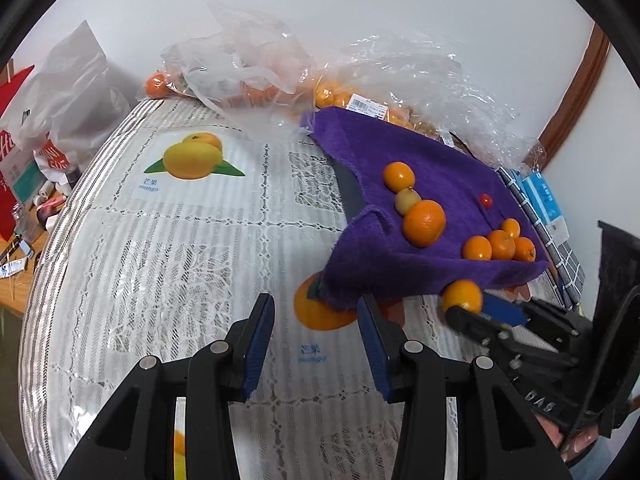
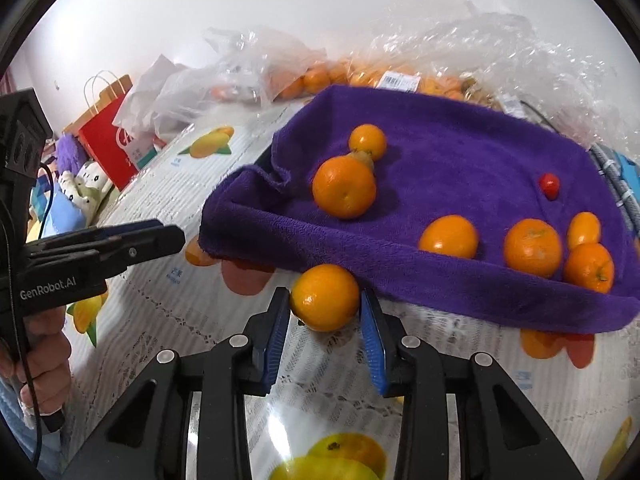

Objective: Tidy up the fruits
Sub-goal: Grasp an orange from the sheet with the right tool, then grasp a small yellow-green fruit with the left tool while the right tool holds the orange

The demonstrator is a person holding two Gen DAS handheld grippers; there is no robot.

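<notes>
Orange (image 2: 325, 298), round, glossy, clamped by right gripper (image 2: 325, 312); purple towel (image 2: 460, 168) fuzzy.

Purple towel (image 1: 432, 184) carries seven oranges and one red cherry tomato (image 1: 485, 199); left gripper (image 1: 316, 312) open just below towel's near edge; right gripper (image 1: 466, 308) clamps orange (image 1: 462, 295) there.

Purple towel (image 2: 460, 168), orange citrus fruits (image 2: 344, 186), one small red tomato (image 2: 549, 185), white lace tablecloth (image 1: 180, 248) printed with yellow mangoes, black tool (image 2: 325, 332) with blue pads (image 2: 374, 344)
</notes>
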